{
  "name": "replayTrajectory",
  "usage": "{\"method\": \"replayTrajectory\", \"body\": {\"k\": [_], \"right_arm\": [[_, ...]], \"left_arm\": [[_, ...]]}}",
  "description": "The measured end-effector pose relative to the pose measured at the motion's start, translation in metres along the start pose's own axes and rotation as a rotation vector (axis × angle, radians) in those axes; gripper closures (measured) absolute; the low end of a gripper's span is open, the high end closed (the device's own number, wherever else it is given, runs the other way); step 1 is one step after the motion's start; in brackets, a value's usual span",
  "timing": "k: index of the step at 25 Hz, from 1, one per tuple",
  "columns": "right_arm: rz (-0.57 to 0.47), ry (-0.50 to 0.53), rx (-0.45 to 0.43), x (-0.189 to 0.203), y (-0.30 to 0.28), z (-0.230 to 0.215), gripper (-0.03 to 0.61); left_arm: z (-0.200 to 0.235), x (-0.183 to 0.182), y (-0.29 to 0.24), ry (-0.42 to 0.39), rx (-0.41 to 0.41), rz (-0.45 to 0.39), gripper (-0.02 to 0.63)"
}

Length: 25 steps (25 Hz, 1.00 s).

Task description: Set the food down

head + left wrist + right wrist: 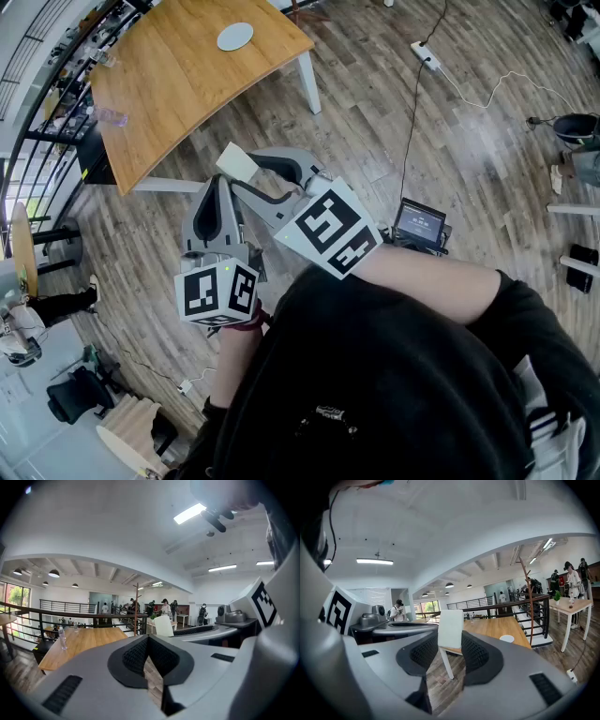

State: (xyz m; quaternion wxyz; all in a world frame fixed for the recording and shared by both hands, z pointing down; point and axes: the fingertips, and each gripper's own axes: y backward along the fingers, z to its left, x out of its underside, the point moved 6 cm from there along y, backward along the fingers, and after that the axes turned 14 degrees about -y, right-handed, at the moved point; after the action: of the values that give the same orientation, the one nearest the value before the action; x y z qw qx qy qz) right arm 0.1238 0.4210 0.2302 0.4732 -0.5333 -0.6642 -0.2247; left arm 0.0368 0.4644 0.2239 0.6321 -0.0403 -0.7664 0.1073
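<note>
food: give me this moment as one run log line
right tool: shut on food | left tool: shut, empty | table: ahead, plate on it | food: not yet down

1. Left gripper: jaws meet at their tips, nothing between them
2. Wooden table beyond at left, a clear bottle upright on it
3. Right gripper alongside at right, a white slab at its tip

Grey left tool and right tool, black mesh pads, black-and-white marker cubes, black top.
</note>
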Motion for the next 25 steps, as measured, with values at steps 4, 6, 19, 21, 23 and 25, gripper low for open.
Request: {"method": "replayTrajectory", "body": {"k": [4,6,19,21,23,25], "right_arm": [[0.004,-0.014,-0.015,0.002,-0.001,0.0,0.411],[-0.004,-0.039,-0.027,0.004,0.001,0.0,0.41],[-0.021,-0.036,-0.048,-0.008,0.012,-0.022,0.41],[-0.029,-0.04,-0.045,-0.012,0.014,-0.03,0.41],[-0.039,-0.045,-0.042,-0.016,0.016,-0.04,0.41],[-0.049,-0.053,-0.041,-0.02,0.019,-0.05,0.41]], "left_arm": [[0.001,0.003,0.001,0.0,0.004,-0.003,0.611],[0.0,0.003,0.003,0.002,0.008,-0.01,0.611],[-0.013,-0.007,-0.017,0.022,0.031,-0.045,0.611],[-0.017,-0.01,-0.026,0.013,0.035,-0.044,0.611],[-0.021,-0.013,-0.035,0.005,0.041,-0.044,0.611],[-0.026,-0.016,-0.045,-0.001,0.044,-0.041,0.611]]}}
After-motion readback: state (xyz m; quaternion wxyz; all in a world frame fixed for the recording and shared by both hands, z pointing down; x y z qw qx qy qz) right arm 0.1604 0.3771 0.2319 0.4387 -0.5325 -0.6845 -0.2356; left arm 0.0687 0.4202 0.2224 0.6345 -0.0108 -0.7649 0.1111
